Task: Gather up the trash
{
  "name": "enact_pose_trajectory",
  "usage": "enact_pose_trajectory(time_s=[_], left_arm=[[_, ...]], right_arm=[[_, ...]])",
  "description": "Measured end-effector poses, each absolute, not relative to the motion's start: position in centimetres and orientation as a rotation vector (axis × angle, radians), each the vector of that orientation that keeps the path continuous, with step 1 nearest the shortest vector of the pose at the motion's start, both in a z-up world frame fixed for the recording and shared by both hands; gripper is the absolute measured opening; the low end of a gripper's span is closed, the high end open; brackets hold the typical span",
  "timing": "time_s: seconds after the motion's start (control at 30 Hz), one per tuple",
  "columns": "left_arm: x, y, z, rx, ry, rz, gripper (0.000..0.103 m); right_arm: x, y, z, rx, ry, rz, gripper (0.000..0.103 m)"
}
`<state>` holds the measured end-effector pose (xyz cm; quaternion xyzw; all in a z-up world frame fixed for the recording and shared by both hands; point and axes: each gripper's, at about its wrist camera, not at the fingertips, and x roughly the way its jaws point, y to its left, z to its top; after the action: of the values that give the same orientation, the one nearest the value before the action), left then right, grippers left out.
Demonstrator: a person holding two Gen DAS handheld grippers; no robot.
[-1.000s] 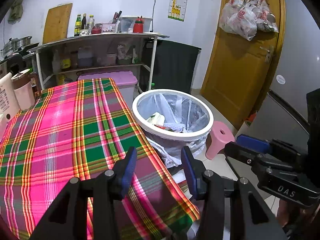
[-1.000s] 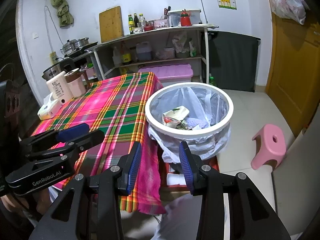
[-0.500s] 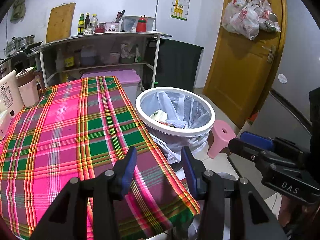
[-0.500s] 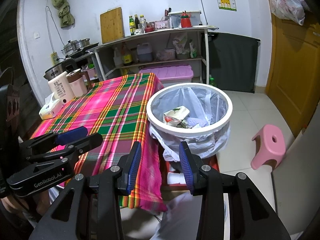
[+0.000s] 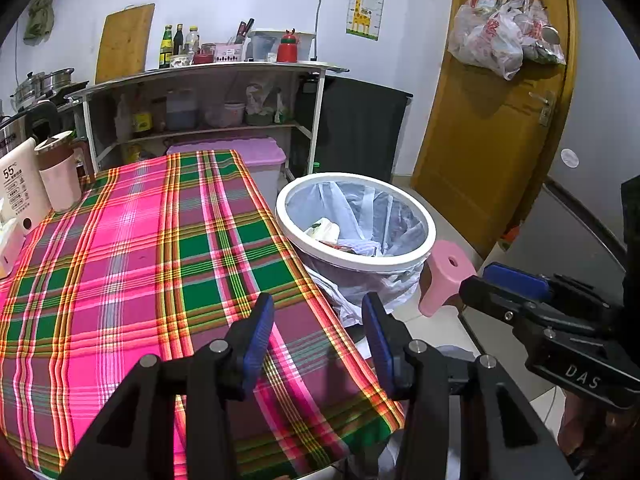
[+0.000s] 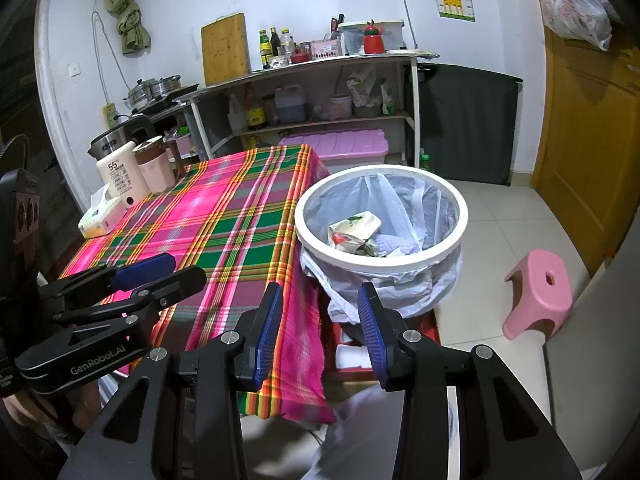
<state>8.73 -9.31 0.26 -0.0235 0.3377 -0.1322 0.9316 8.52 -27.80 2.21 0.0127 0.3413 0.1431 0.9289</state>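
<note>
Plainly, by parts:

Trash: wrappers and crumpled paper (image 6: 354, 230) already lie inside the bin, on the liner's floor; no loose piece shows on the cloth or the floor in either view.

Bin: a round white-rimmed bin (image 6: 460, 216) with a pale plastic liner (image 6: 404, 280) stands just beside the counter's corner, liner slack and bulging over its outside.

Left tongs: the left tongs (image 5: 318, 334) hover over the near corner of the cloth, jaws parted to a middling gap, nothing between them.

Right tongs: the right tongs (image 6: 320, 326) hover above the cloth's hanging edge, aimed at the bin, jaws likewise half apart and empty.

Counter: the counter (image 5: 120, 240) wears a pink and green plaid cloth; a white jug (image 6: 122, 174), a pink cup (image 6: 156, 164) and a tissue pack (image 6: 100, 220) sit at its far end.

Around: a pink stool (image 6: 538, 292) stands on the tiles past the bin; a yellow door (image 5: 492, 128) with hung bags is beyond.

Stage: likely finished, or hunting for another piece.

Risks: a reach toward the bin could snag the loose liner and pull it off the rim; a jaw catching the drooping cloth could drag the jug and cup; the tissue pack could be mistaken for trash.
</note>
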Motion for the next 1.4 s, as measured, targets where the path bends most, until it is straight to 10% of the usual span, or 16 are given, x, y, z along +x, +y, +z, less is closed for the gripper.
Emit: enact_pose_trajectory(time_s=[1.4], left_arm=[[8.57, -9.17, -0.28, -0.048, 0.701, -0.268, 0.048]], right_arm=[[8.59, -27.81, 2.27, 0.026, 0.700, 0.293, 0.040]])
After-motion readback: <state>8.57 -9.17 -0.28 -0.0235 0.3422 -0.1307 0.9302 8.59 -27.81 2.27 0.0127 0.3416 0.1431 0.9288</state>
